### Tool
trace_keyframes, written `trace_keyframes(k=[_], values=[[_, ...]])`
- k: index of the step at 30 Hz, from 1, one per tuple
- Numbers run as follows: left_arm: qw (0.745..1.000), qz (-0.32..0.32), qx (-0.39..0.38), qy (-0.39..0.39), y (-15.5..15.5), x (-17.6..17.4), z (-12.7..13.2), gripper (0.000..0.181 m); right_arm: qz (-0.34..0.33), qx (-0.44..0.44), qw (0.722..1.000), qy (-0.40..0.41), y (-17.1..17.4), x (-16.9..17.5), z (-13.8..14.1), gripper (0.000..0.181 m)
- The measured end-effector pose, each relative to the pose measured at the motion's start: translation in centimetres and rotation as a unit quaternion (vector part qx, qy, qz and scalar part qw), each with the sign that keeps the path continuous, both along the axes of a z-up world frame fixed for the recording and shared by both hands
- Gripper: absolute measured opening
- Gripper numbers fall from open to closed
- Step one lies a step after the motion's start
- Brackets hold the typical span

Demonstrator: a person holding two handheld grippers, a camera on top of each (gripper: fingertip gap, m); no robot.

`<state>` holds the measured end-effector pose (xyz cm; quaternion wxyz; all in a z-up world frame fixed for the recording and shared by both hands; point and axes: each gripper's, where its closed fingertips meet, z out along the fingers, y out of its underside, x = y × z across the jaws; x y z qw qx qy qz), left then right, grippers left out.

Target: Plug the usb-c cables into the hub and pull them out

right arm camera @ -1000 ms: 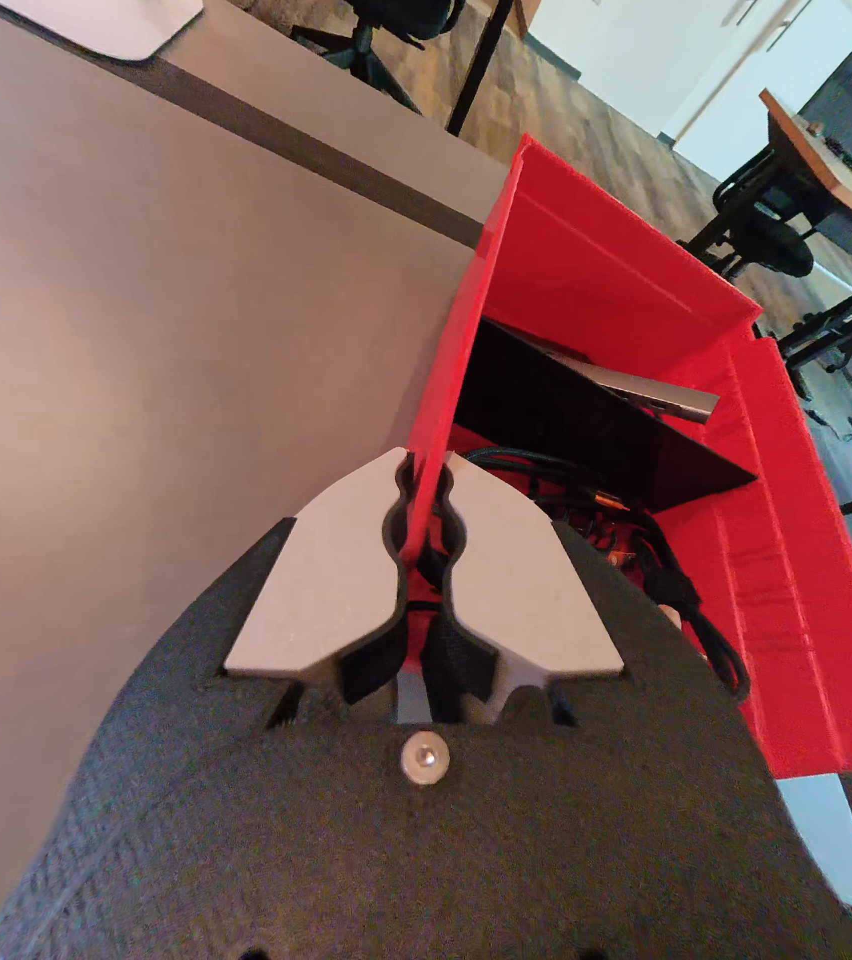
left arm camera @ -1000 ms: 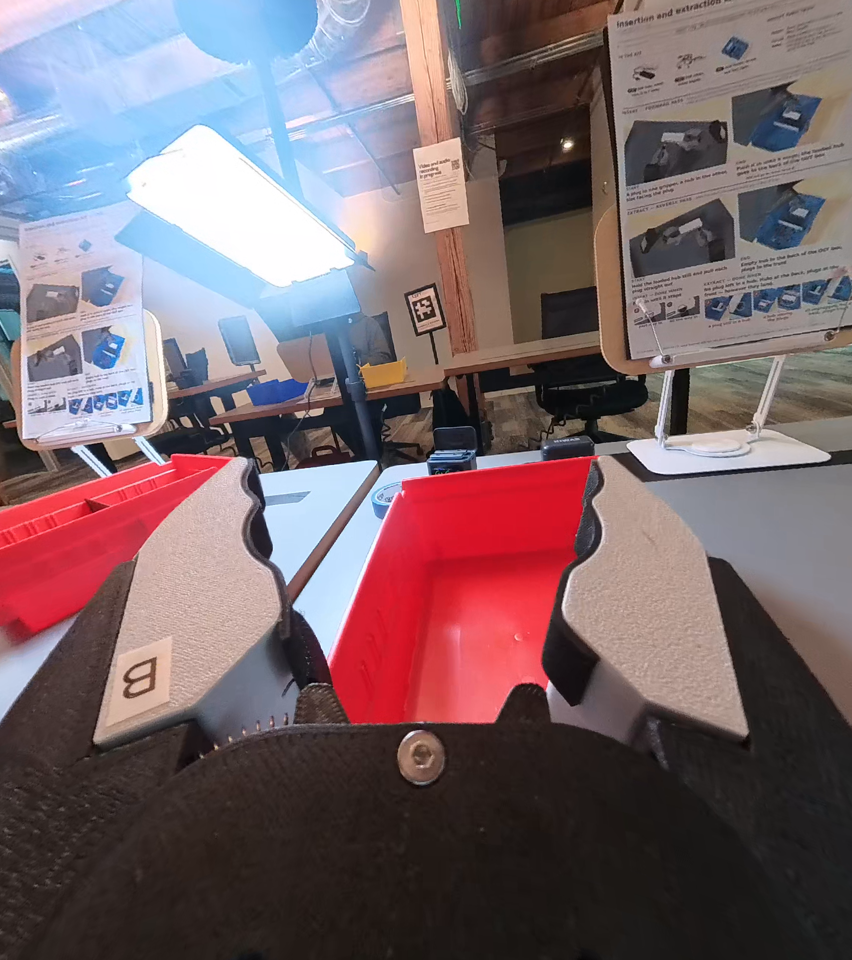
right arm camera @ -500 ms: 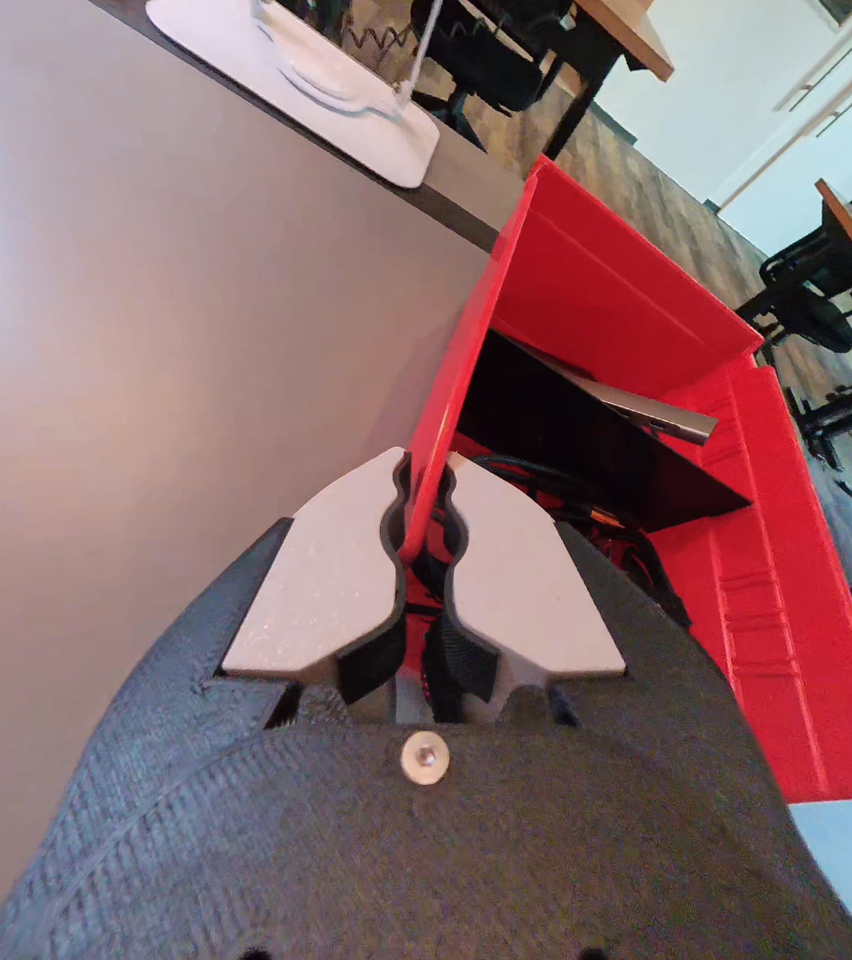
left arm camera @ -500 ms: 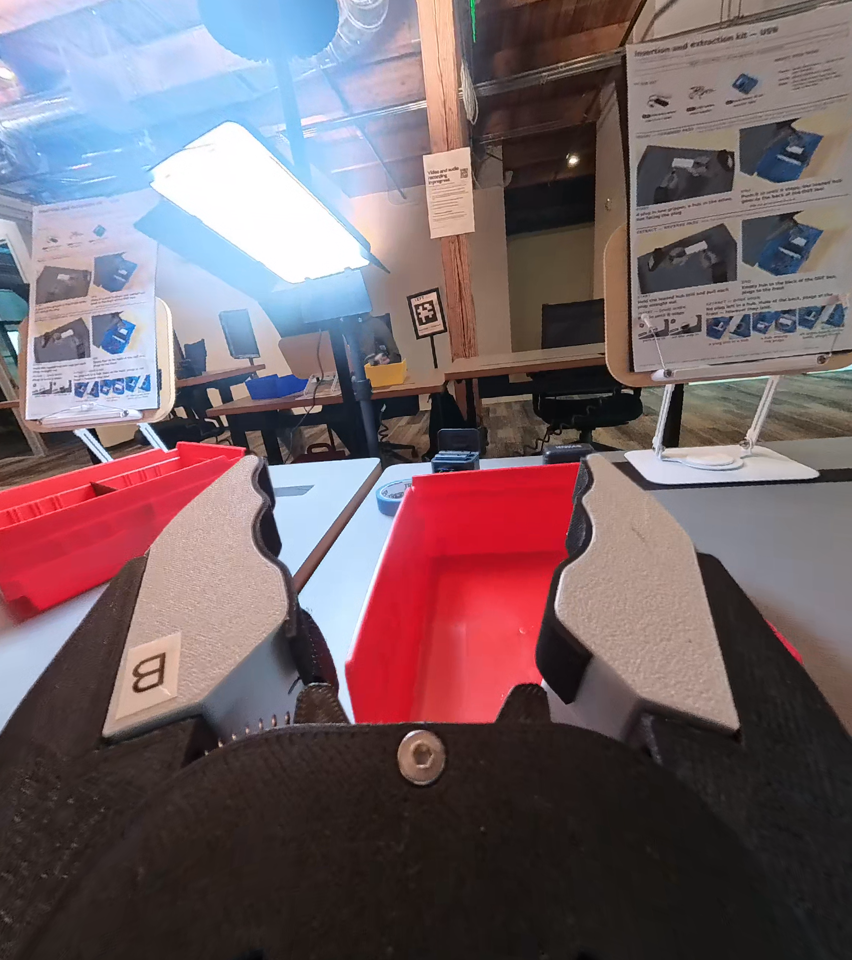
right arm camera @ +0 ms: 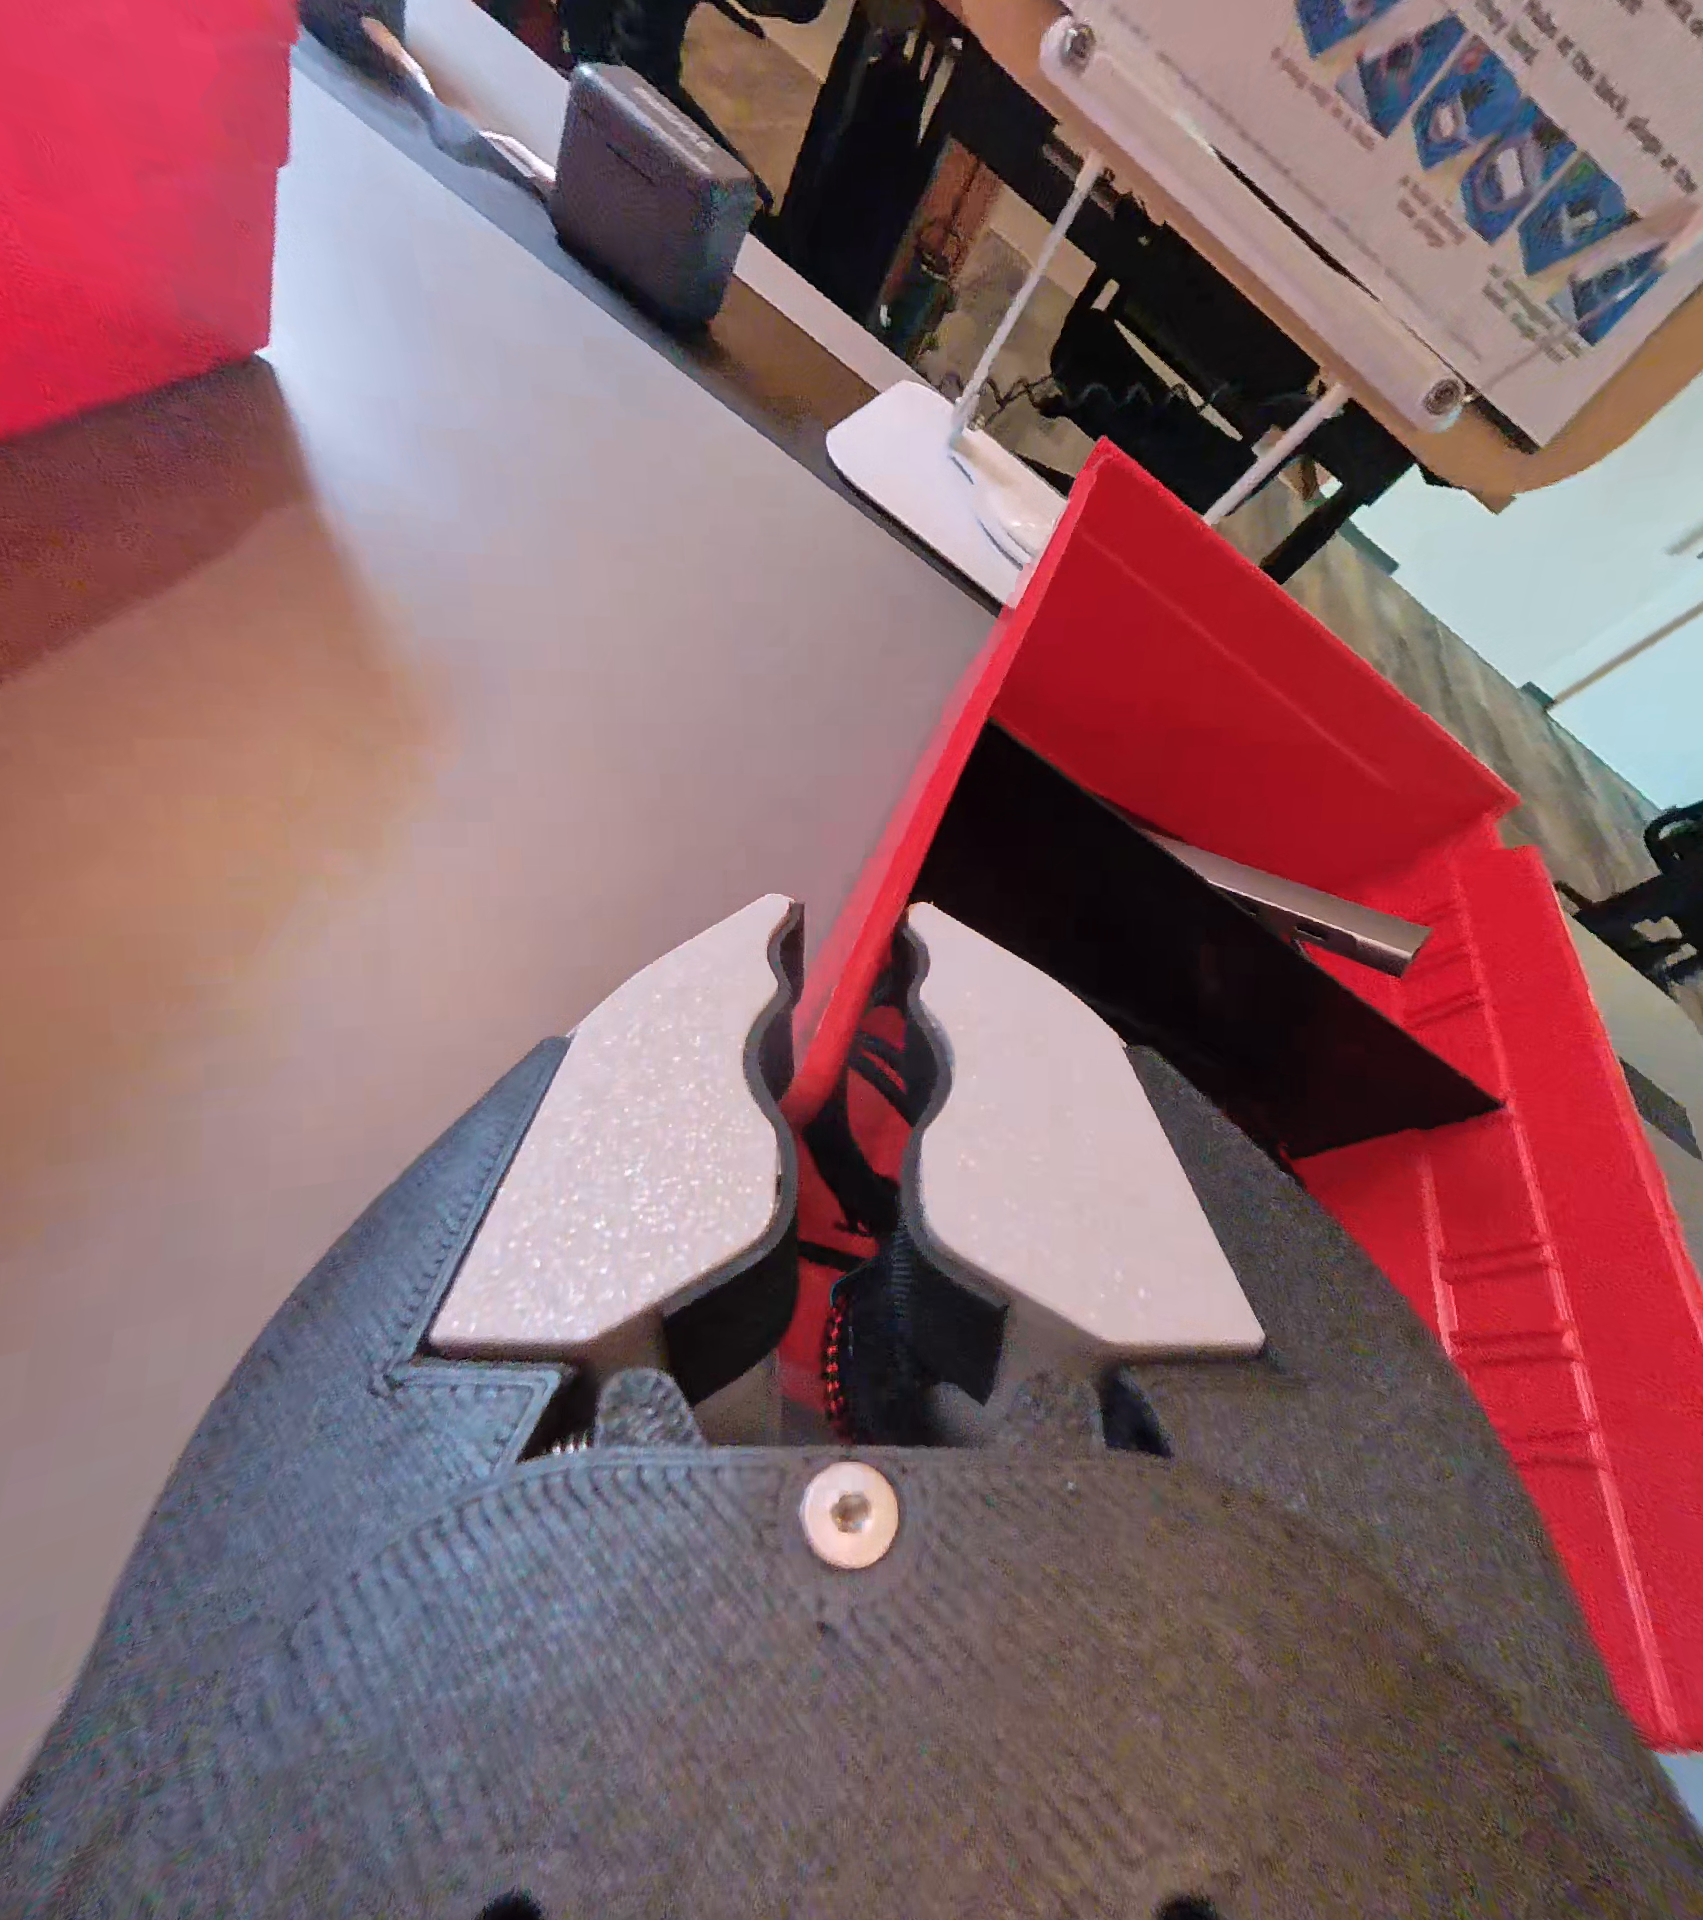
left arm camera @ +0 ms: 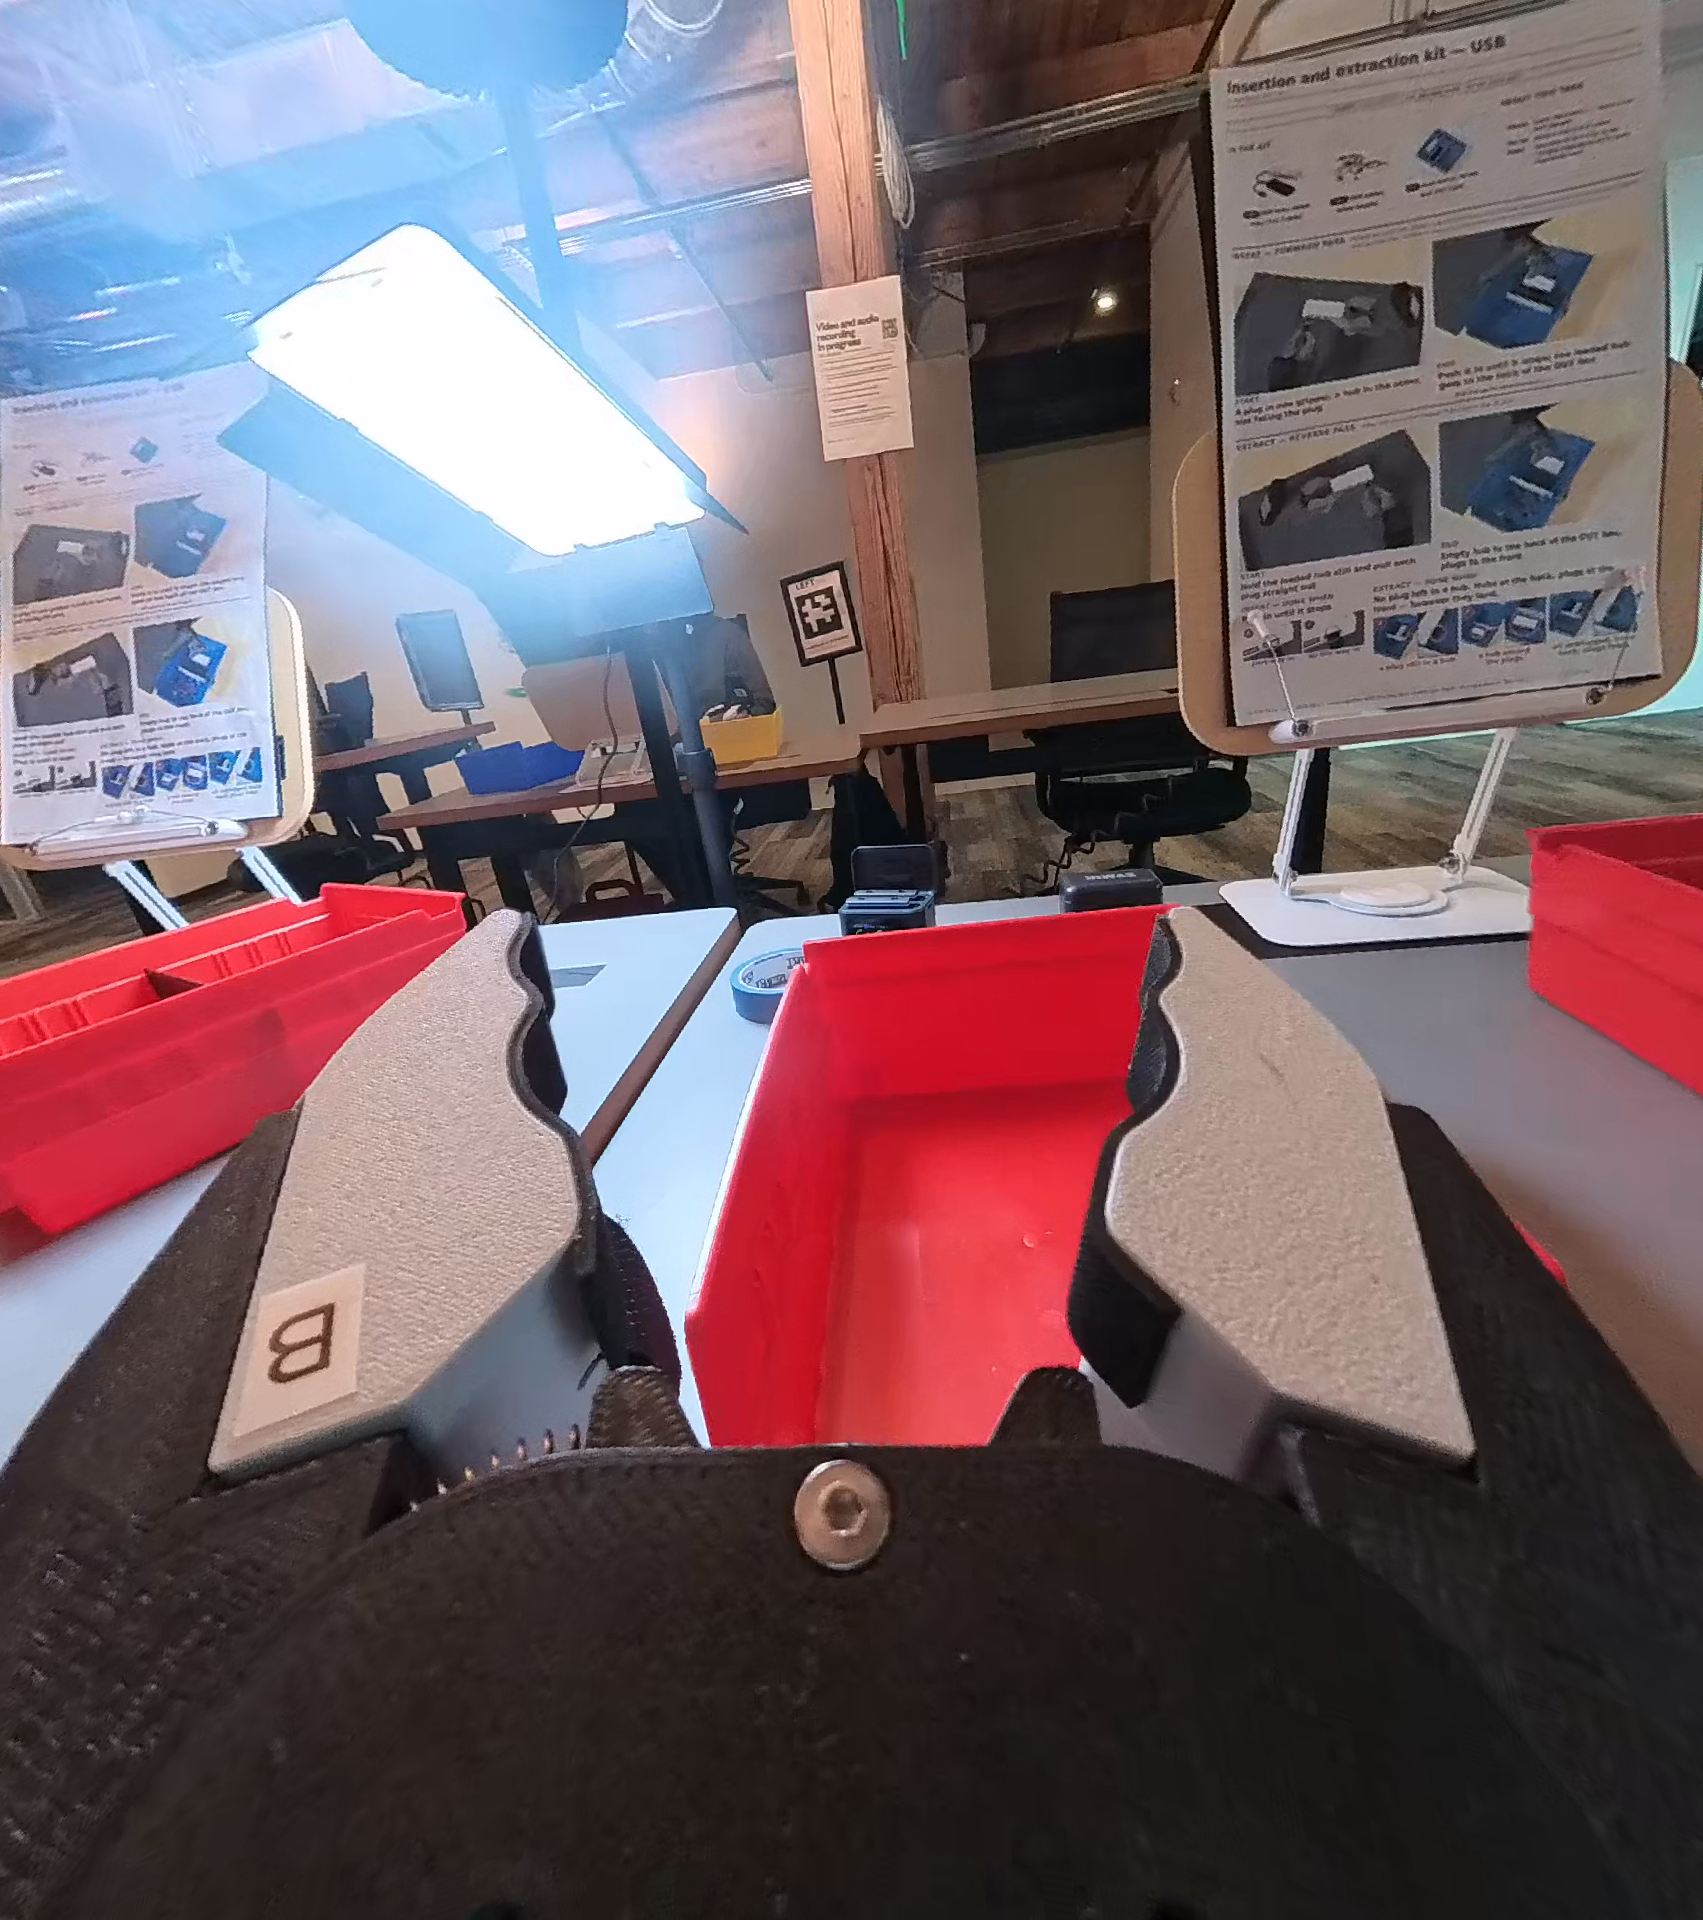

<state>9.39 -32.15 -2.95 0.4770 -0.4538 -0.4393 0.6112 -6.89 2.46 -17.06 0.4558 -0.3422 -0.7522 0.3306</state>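
Left wrist view: at nine o'clock a divided red tray (left arm camera: 130, 1029) sits on the pale surface (left arm camera: 16, 1340). Toward ten o'clock an instruction sheet (left arm camera: 135, 613) stands on a holder. The left gripper (left arm camera: 842, 997) is spread wide and grips nothing; between its two grey fingers (left arm camera: 431, 1164) lies an empty red bin (left arm camera: 940, 1174), running toward twelve o'clock. Just beyond the bin's far left corner is a roll of blue tape (left arm camera: 762, 985). At one o'clock a second instruction sheet (left arm camera: 1439, 384) stands on a white stand (left arm camera: 1377, 899). At three o'clock shows the wall of another red bin (left arm camera: 1678, 966).

Right wrist view: at ten o'clock a blurred red bin (right arm camera: 78, 208) sits on the surface (right arm camera: 411, 727), with a small dark box (right arm camera: 649, 218) near its far edge at eleven o'clock. The right gripper (right arm camera: 852, 920) straddles the thin left wall of a red bin with the hub (right arm camera: 1190, 665); its jaws are slightly parted, with a gap showing on each side of the wall. Inside that bin, toward two o'clock, a grey hub (right arm camera: 1294, 914) leans over a black sheet (right arm camera: 1169, 987). Black cables (right arm camera: 868, 1049) show low between the gripper's fingers.
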Motion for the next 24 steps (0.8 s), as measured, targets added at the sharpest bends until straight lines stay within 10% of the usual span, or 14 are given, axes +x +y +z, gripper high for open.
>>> trace_keyframes(k=[18, 24], values=[[0.998, 0.014, 0.016, -0.062, -2.7, -0.1, -3.3, 0.106, 0.119, -0.003, 0.993, 0.013, -13.1, -0.2, 0.3, 0.020], [0.990, 0.035, 0.030, -0.134, -5.0, -0.5, -7.2, 0.106, 0.223, -0.110, 0.948, 0.197, -14.8, 4.6, 7.6, 0.042]])
